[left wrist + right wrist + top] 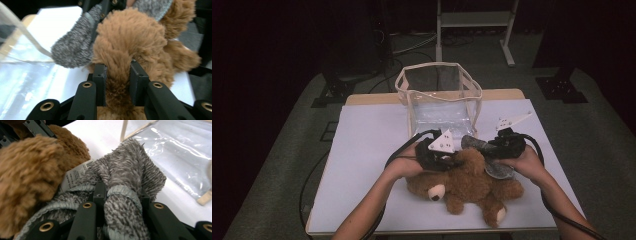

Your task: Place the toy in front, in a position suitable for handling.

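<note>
White tag (75, 176) beside grey cloth (125, 180)

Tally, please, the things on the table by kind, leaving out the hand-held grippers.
Brown teddy bear: 1
Grey fuzzy sock: 1
Clear bag with cream trim: 1
Total: 3

Teddy bear (467, 182): brown and fluffy, lying on the white bench near its front edge, head with pale muzzle toward the left, legs toward the right, one pale foot sole facing the front.
Bear's limb (120, 50): a plush limb, pinched between two black fingers (100, 82).
Grey garment (125, 180): speckled grey knit with a lighter hem, partly on the bear, one end bunched and clamped between fingers (98, 195).
Label (75, 176): white printed tag between bear and garment.
</note>
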A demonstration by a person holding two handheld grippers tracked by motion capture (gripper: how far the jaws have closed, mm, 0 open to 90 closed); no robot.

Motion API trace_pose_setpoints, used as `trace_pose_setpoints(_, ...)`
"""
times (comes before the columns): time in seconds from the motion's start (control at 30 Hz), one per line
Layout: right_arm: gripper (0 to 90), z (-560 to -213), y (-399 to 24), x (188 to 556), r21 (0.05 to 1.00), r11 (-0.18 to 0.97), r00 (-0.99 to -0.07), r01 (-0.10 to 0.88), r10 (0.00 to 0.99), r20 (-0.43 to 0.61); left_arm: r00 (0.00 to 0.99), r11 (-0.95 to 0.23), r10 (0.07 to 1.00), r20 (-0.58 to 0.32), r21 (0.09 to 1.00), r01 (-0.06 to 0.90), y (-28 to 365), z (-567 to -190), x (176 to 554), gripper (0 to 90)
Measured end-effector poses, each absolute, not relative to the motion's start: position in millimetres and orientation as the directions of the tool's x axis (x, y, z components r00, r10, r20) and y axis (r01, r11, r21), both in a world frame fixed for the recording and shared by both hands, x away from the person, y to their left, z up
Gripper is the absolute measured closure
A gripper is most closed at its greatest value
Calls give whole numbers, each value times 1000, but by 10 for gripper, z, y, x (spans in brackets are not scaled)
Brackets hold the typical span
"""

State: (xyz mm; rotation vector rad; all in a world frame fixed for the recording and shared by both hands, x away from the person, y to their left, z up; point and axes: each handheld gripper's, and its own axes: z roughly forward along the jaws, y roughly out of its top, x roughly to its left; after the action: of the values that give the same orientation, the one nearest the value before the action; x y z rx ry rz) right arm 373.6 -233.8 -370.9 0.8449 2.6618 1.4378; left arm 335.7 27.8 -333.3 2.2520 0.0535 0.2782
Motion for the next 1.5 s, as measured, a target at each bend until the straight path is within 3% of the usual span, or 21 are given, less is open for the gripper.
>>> trace_pose_setpoints(0.2, 700, -3698, -2341, 3865, 775, 419, -849, 473, 452, 274, 975, -553, 175, 138, 833, -18, 350, -3215, 3473, 778)
trace_pose_setpoints(0.23, 700, -3686, -2329, 3868, 776, 422, -854, 468, 443, 274, 968, -586, 179, 178, 809, -40, 352, -3205, 3450, 718)
trace_pose_setpoints(0.33, 699, -3686, -2242, 3830, 759, 473, -869, 447, 429, 245, 969, -614, 159, 187, 788, -51, 412, -3223, 3431, 661)
trace_pose_setpoints(0.53, 699, -3784, -2242, 3809, 758, 452, -862, 471, 418, 287, 979, -673, 90, 181, 736, -75, 395, -3409, 3402, 354)
trace_pose_setpoints(0.73, 703, -3809, -2222, 3775, 761, 453, -869, 464, 399, 292, 977, -707, 61, 203, 700, -101, 226, -3494, 3435, 246)
trace_pose_setpoints(0.8, 703, -3810, -2216, 3764, 763, 451, -869, 463, 400, 291, 972, -731, 45, 230, 671, -125, 160, -3523, 3440, 290)
trace_pose_setpoints(0.9, 702, -3823, -2237, 3766, 768, 441, -865, 464, 412, 286, 971, -725, 81, 224, 682, -97, 122, -3511, 3450, 618)
trace_pose_setpoints(0.93, 701, -3823, -2253, 3774, 772, 435, -863, 464, 417, 284, 972, -713, 114, 206, 699, -64, 127, -3488, 3473, 668)
trace_pose_setpoints(1.1, 701, -3715, -2329, 3855, 775, 429, -852, 464, 455, 259, 967, -655, 189, 170, 755, -4, 196, -3345, 3603, 699)
trace_pose_setpoints(1.23, 701, -3557, -2354, 3957, 784, 426, -852, 452, 466, 238, 952, -621, 232, 199, 784, -13, 199, -3209, 3673, 698)
trace_pose_setpoints(1.5, 700, -3339, -2324, 4081, 800, 422, -861, 426, 462, 215, 949, -621, 199, 243, 781, -70, 220, -3204, 3547, 666)
